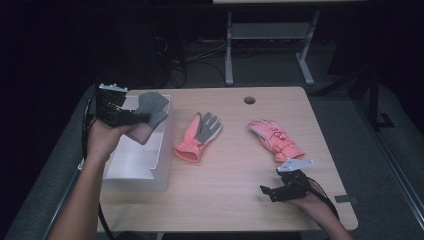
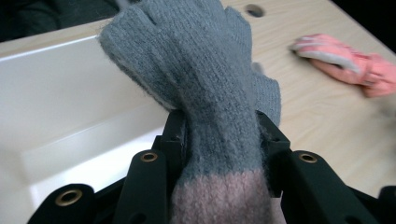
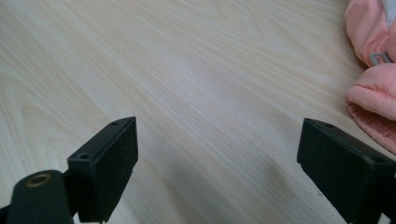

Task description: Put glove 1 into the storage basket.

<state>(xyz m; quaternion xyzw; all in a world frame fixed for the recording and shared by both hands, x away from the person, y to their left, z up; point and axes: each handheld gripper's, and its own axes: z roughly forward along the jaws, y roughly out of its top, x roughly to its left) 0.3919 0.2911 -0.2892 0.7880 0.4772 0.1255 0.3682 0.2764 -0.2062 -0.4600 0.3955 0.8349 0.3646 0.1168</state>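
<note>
Fingers point(image 2: 175, 135) of the left gripper point(image 2: 219, 140) clamp the grey knitted wool glove point(image 2: 201, 79) above the white plastic bin point(image 1: 132, 160) at the table's left edge; right gripper point(image 3: 217, 158) stands open.

The light wooden bench point(image 1: 230, 200) with rounded corners has a round cable hole point(image 1: 249, 100) near its far edge. On its left side stands an open white plastic rectangular bin point(image 1: 145, 165). Near the middle lies a coral-pink padded glove with a grey palm point(image 1: 199, 135), palm up. To its right, well apart, lies a second coral-pink padded glove point(image 1: 276, 140), back up, with pale markings.
</note>
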